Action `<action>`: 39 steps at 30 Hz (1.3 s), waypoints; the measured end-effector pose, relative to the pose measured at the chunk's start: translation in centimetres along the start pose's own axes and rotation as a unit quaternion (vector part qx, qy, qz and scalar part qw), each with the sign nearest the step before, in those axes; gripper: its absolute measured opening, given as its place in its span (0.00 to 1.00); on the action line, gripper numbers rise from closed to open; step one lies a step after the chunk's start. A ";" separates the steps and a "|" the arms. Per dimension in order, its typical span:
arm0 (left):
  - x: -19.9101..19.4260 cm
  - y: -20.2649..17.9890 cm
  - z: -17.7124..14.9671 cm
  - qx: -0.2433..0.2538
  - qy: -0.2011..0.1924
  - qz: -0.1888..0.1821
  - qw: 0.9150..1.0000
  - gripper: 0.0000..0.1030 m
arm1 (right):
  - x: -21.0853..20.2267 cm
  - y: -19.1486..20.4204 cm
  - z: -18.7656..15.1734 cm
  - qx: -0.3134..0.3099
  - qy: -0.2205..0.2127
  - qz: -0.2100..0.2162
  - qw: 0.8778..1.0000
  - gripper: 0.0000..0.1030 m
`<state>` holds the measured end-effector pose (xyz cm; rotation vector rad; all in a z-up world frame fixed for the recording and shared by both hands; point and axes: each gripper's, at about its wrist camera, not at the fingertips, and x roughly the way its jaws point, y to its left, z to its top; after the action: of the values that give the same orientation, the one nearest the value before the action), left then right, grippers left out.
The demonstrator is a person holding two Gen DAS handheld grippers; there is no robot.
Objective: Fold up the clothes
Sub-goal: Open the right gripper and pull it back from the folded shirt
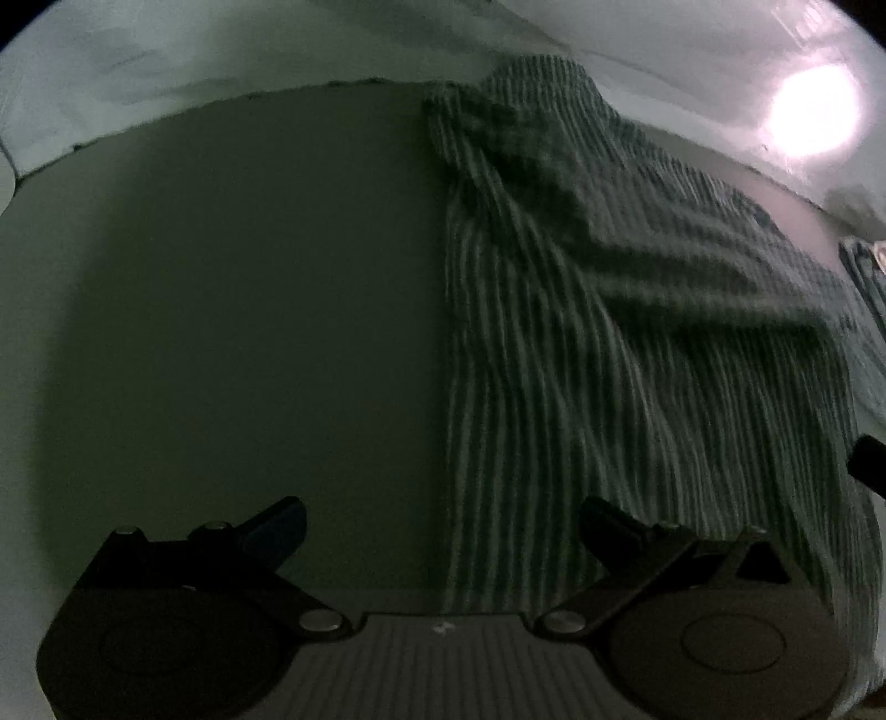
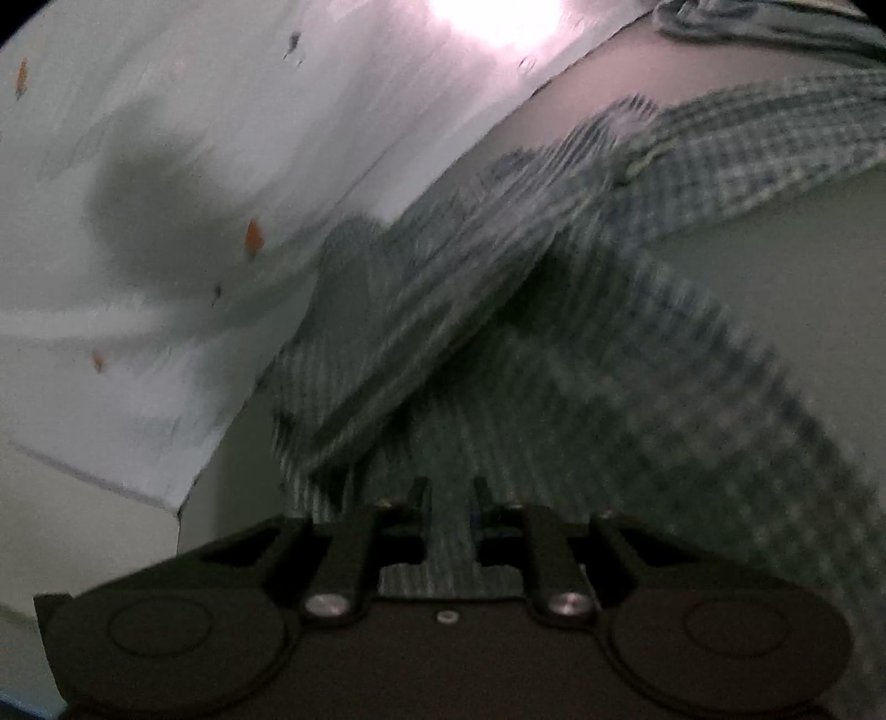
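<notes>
The left tool (image 1: 443, 520) is standing spread wide with nothing between its fingers, hanging above the dim tabletop (image 1: 221, 332); the striped garment (image 1: 609, 332) is lying to the right of it, its straight left edge running from near to far almost under the middle of the gap, so the right finger (image 1: 609, 520) is over cloth and the left one over bare surface. That straight edge and the doubled layer lying across the far right part are suggesting, as a judgement, a fold already laid; the empty left tool is probably free for the next grasp.

The right tool (image 2: 449, 493) is standing only slightly parted, and a strip of the same garment (image 2: 498, 387) is showing in the narrow gap; whether the fingers are actually pressing on that cloth or merely framing it I cannot tell, since the picture is blurred. Beyond the tips the fabric is rising in a ridge, one layer draping over another, running away to the far right; the pale floor (image 2: 138, 166) is lying to the left past the table's edge. Another bunched cloth (image 2: 775, 27) is sitting at the far right corner, well apart from both tools.
</notes>
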<state>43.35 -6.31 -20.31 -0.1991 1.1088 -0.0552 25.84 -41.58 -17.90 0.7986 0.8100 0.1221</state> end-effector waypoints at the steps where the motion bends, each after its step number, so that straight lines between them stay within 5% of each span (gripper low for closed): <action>1: 0.2 0.3 0.9 -0.001 -0.004 0.000 1.000 1.00 | 0.2 -0.2 0.9 0.004 -0.006 -0.003 1.000 0.17; 10: 4.5 3.0 10.0 -0.044 -0.055 -0.001 0.998 1.00 | 3.8 -2.3 9.6 0.016 -0.064 -0.070 0.995 0.26; 16: 7.9 5.5 16.3 -0.105 -0.079 -0.050 0.990 1.00 | 6.8 -5.0 14.9 0.064 -0.098 -0.139 0.983 0.36; 20: 9.6 5.8 19.3 -0.126 -0.082 -0.081 0.985 0.99 | 8.1 -5.5 16.5 0.049 -0.104 -0.184 0.976 0.40; 22: 10.2 6.0 20.2 -0.139 -0.083 -0.100 0.982 0.99 | 8.4 -5.5 16.8 0.031 -0.104 -0.211 0.971 0.52; 27: 11.9 6.0 22.4 -0.169 -0.066 -0.125 0.975 0.92 | 9.1 -5.9 17.2 -0.001 -0.097 -0.233 0.968 0.54; 29: 12.3 5.7 23.2 -0.175 -0.061 -0.124 0.975 0.75 | 9.4 -5.9 17.4 -0.002 -0.095 -0.224 0.970 0.52; 30: 12.5 5.4 23.6 -0.172 -0.058 -0.121 0.976 0.69 | 9.5 -5.9 17.5 -0.002 -0.095 -0.212 0.973 0.43; 33: 13.4 4.4 24.6 -0.157 -0.050 -0.106 0.981 0.16 | 9.5 -5.7 17.9 0.007 -0.095 -0.172 0.981 0.04; 34: 13.6 4.2 24.9 -0.154 -0.047 -0.100 0.982 0.04 | 9.3 -5.5 18.1 0.009 -0.099 -0.158 0.982 0.04; 39: 11.4 3.7 25.5 -0.148 -0.085 -0.090 0.981 0.03 | 6.3 -3.7 19.8 -0.012 -0.152 -0.111 0.982 0.02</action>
<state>71.06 -0.96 -20.10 -0.5620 0.9227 -0.0336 43.14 -53.46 -15.82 0.6784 0.6007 -0.1847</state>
